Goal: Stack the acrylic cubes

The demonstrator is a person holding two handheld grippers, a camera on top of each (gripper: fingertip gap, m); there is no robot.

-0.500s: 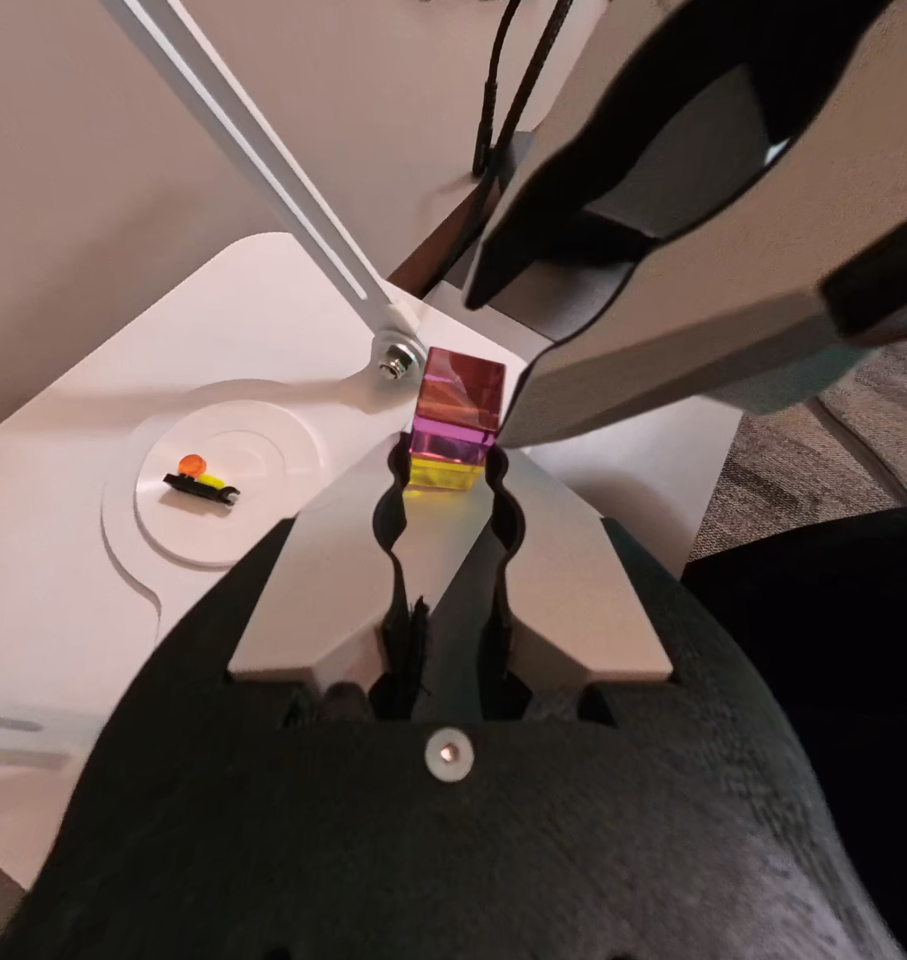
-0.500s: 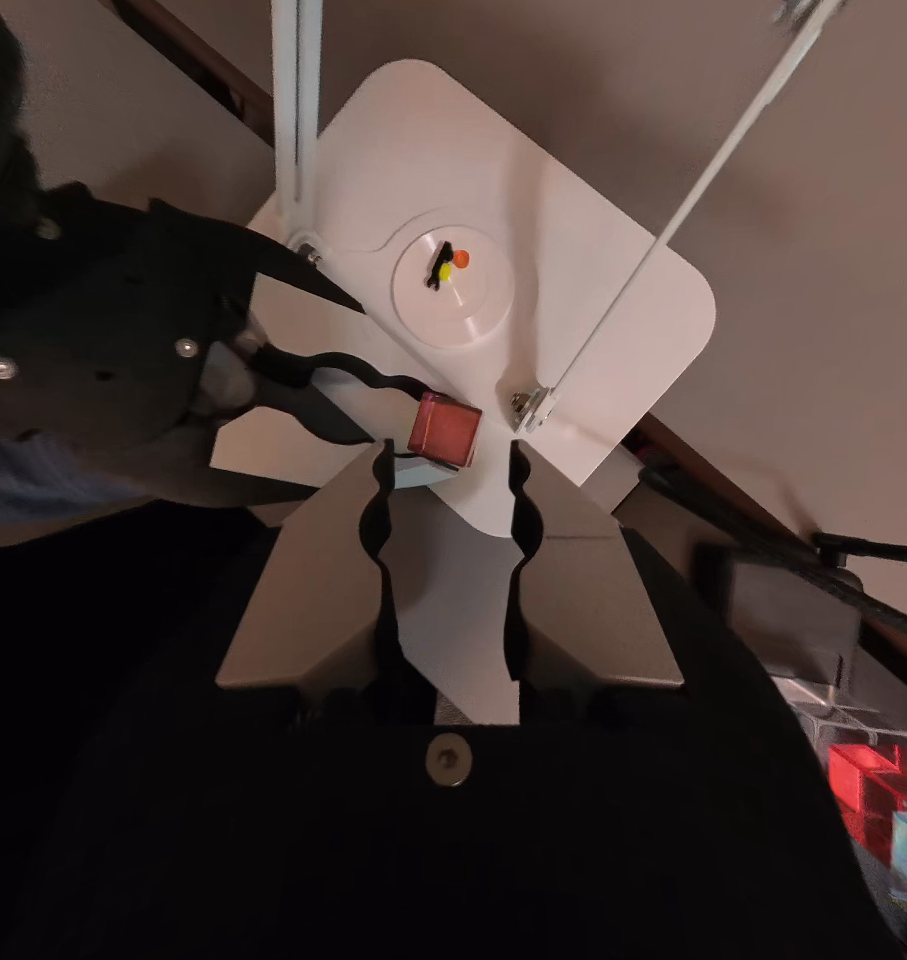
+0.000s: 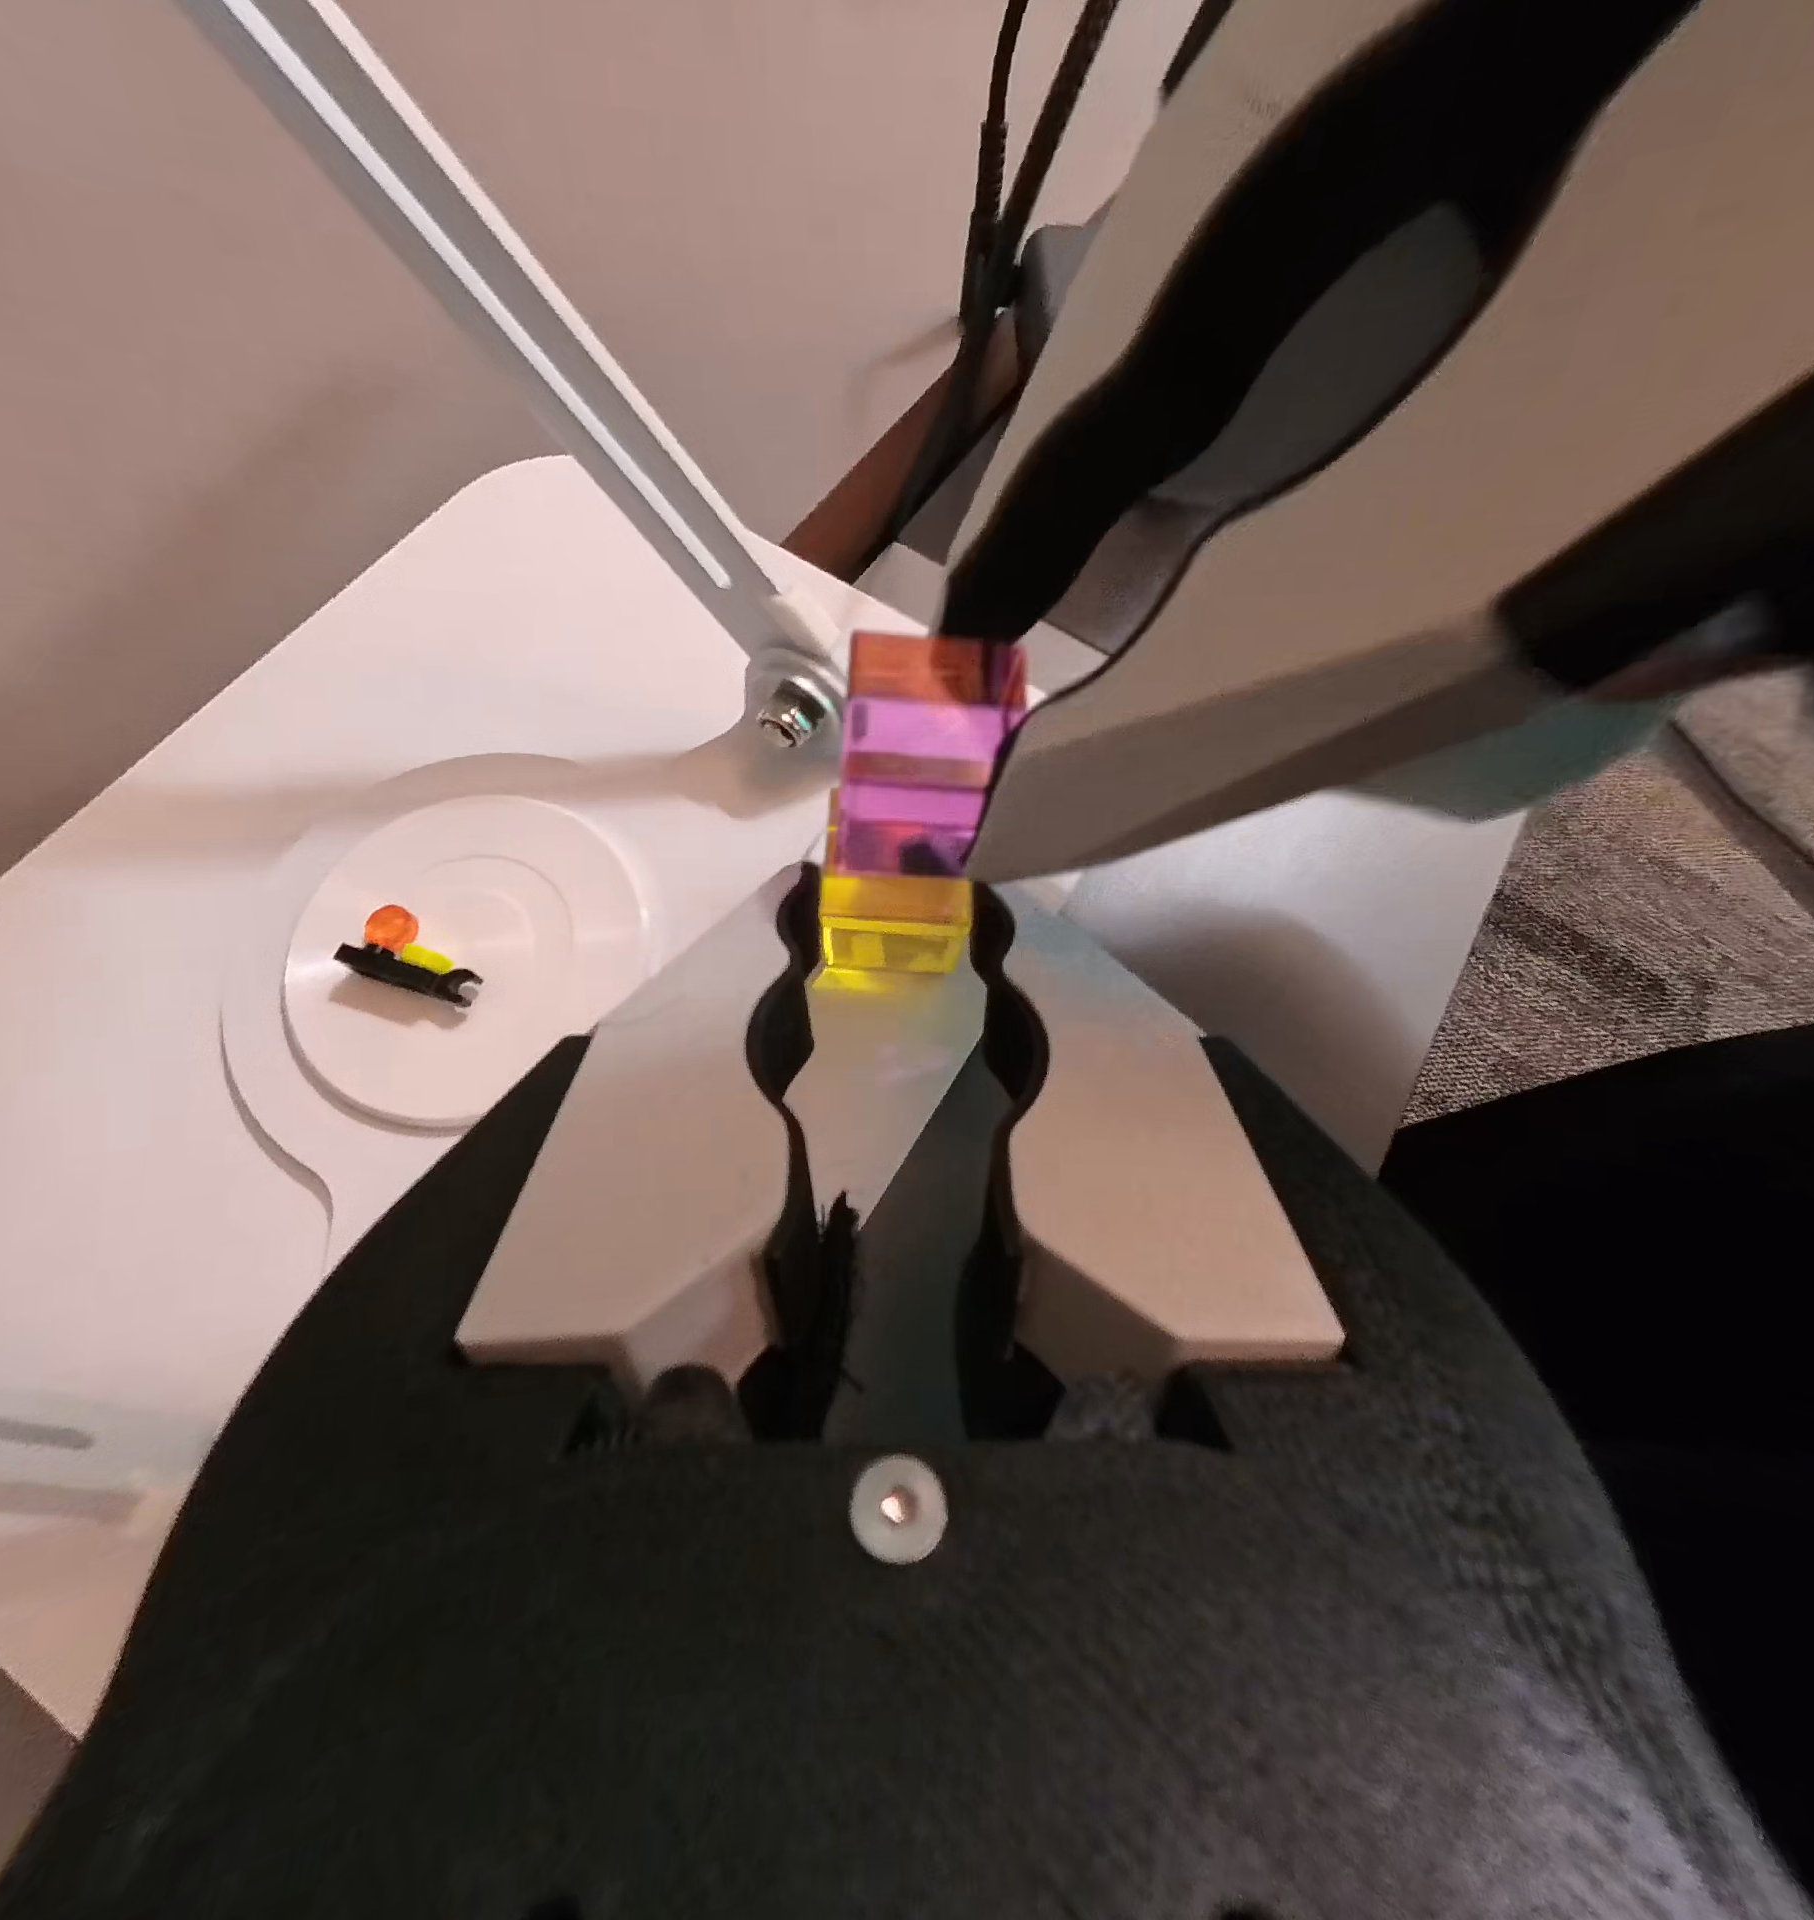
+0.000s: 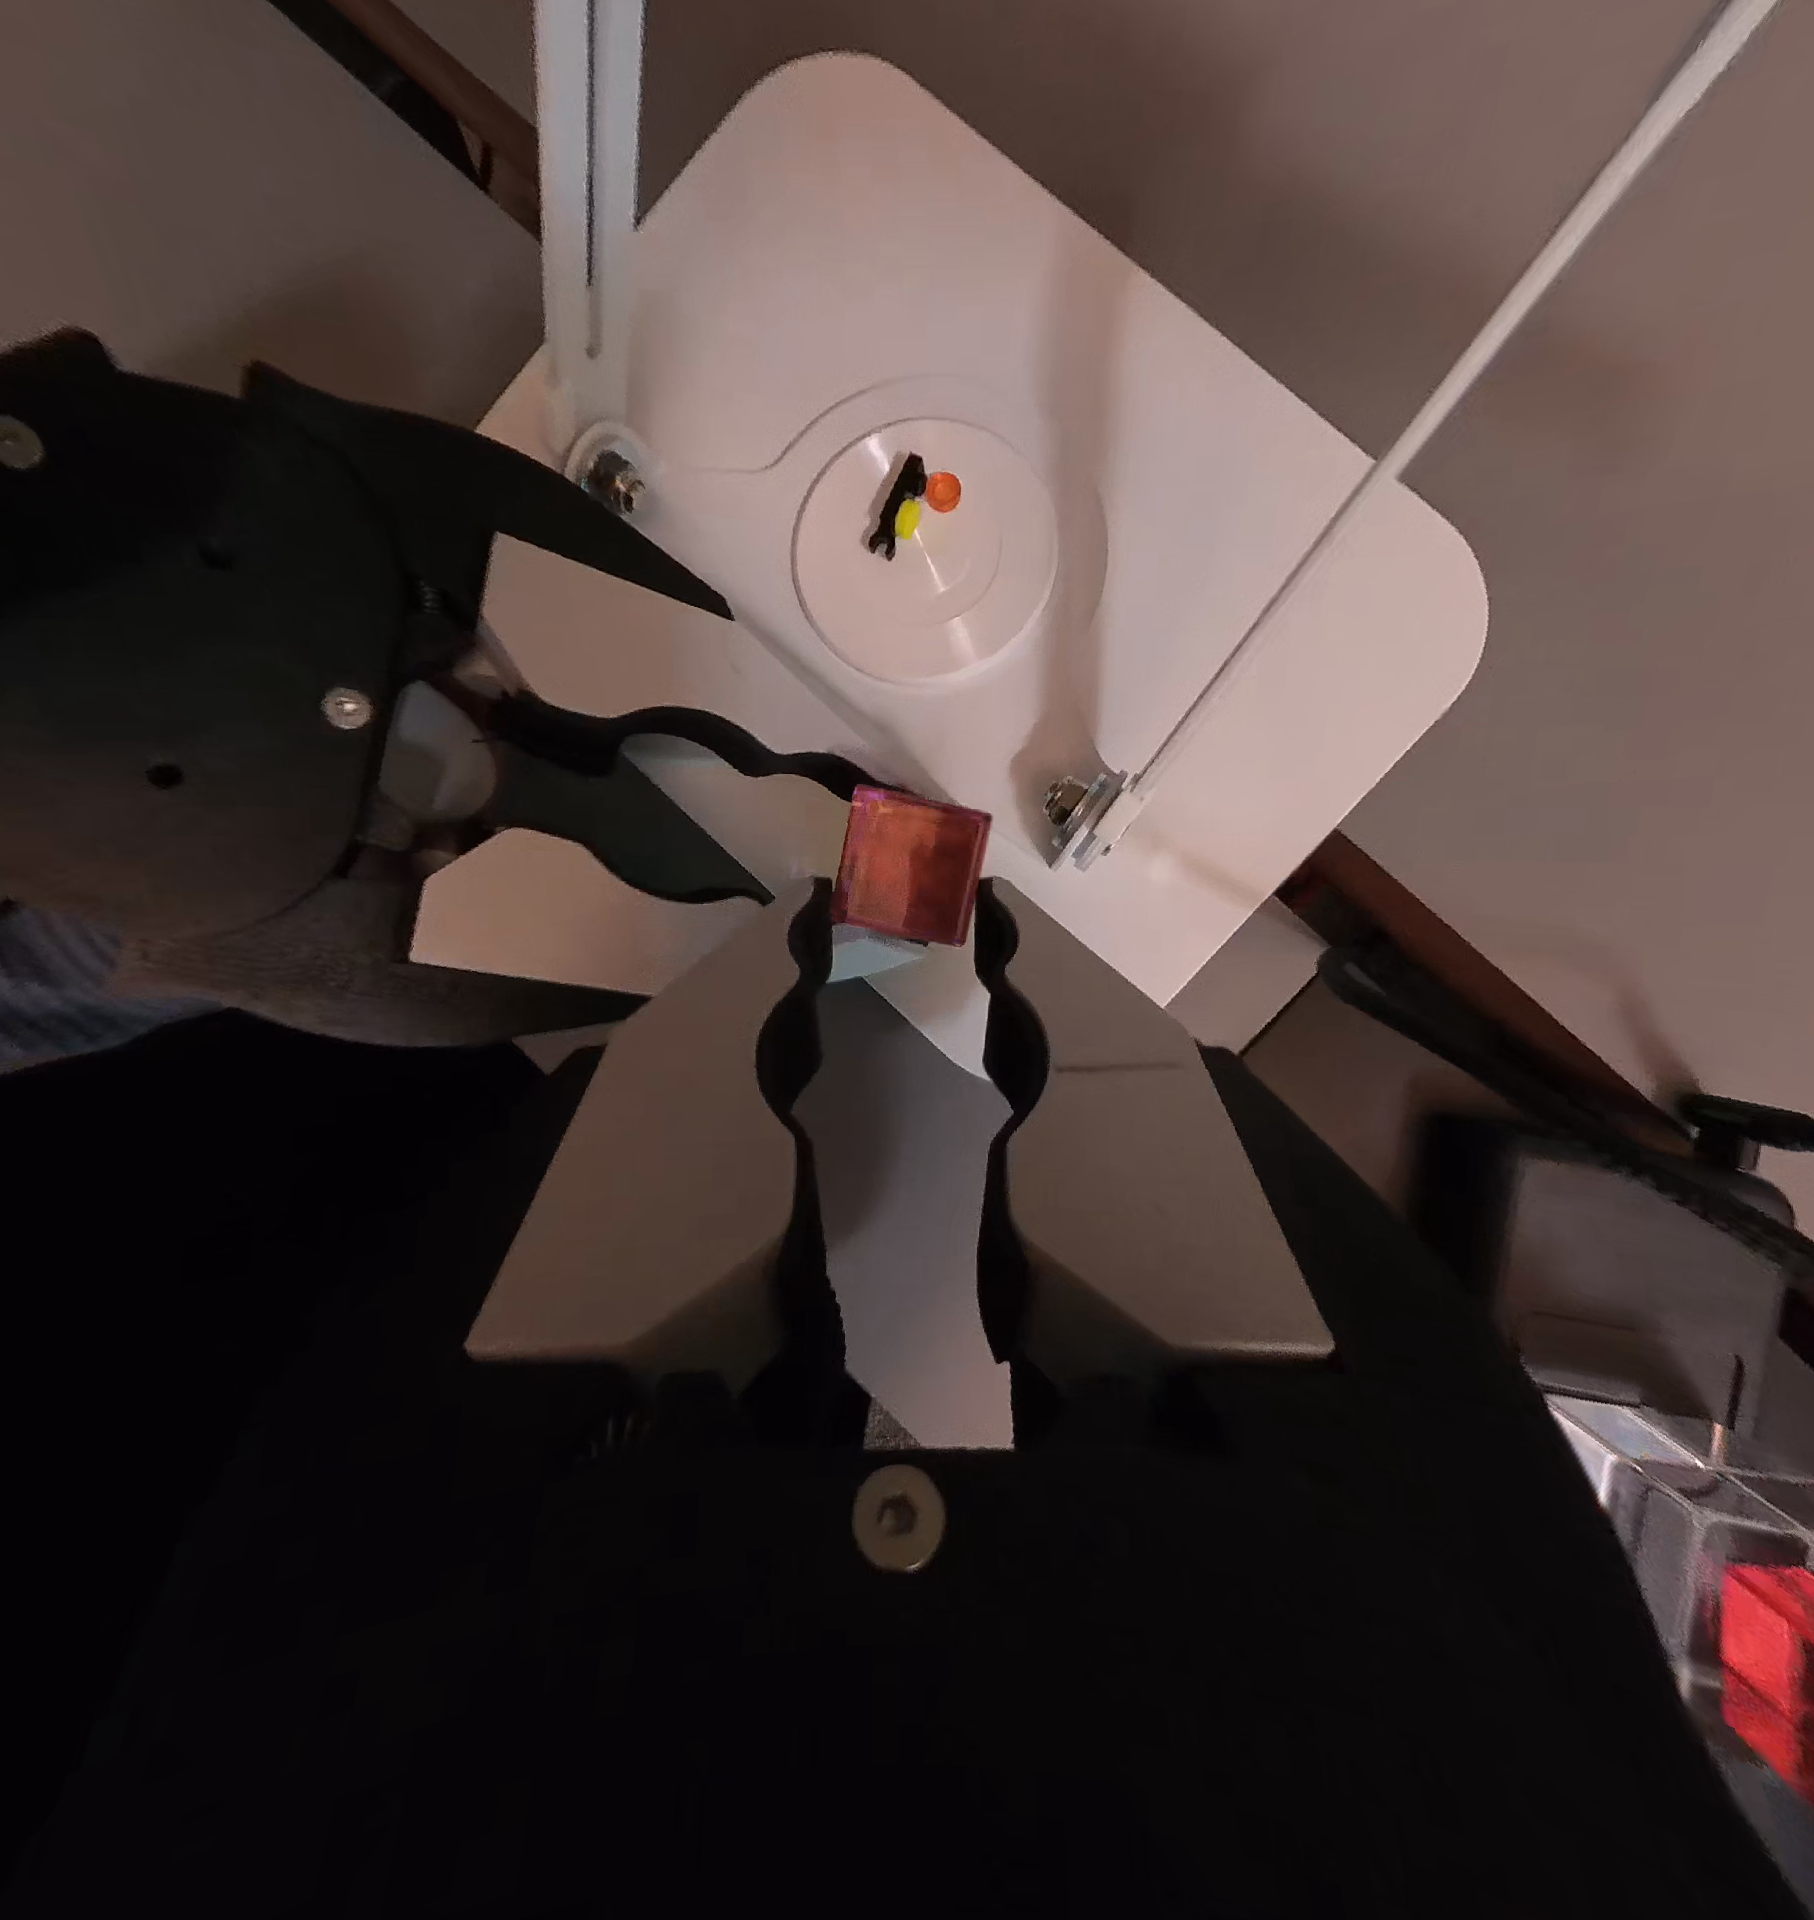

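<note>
Clear plastic, glassy and sharp-edged, makes up a box [image 4: 1713, 1538] at the lower right corner of the right wrist view, and inside it sit translucent red blocks [image 4: 1786, 1673], squared and glowing; how many, I cannot tell. On the white base plate [image 3: 259, 727], smooth and matte with rounded corners, a shallow round recess [image 3: 529, 935] with raised rings holds a small black clip [image 3: 404, 968] bearing an orange bead and a yellow-green piece. At the plate's edge stands a short stack of translucent cubes: a yellow cube [image 3: 890, 930] at the bottom and a magenta-to-orange cube [image 3: 918, 758] above it, glossy with crisp edges. The left gripper [image 3: 892, 925], pale grey fingers lined with wavy black pads, is closed on the yellow cube, a pad pressed to each side. The right gripper [image 4: 903, 914], of the same build, comes in from above and is clamped on the upper cube [image 4: 908, 873], whose top face shows orange-red; both pads press on its sides. Slim white metal struts [image 3: 487, 312] with slots are bolted to the plate by shiny nuts [image 3: 791, 698]. Black braided cables [image 3: 996, 208] hang behind, and grey woven carpet [image 3: 1609, 935] lies to the right.
</note>
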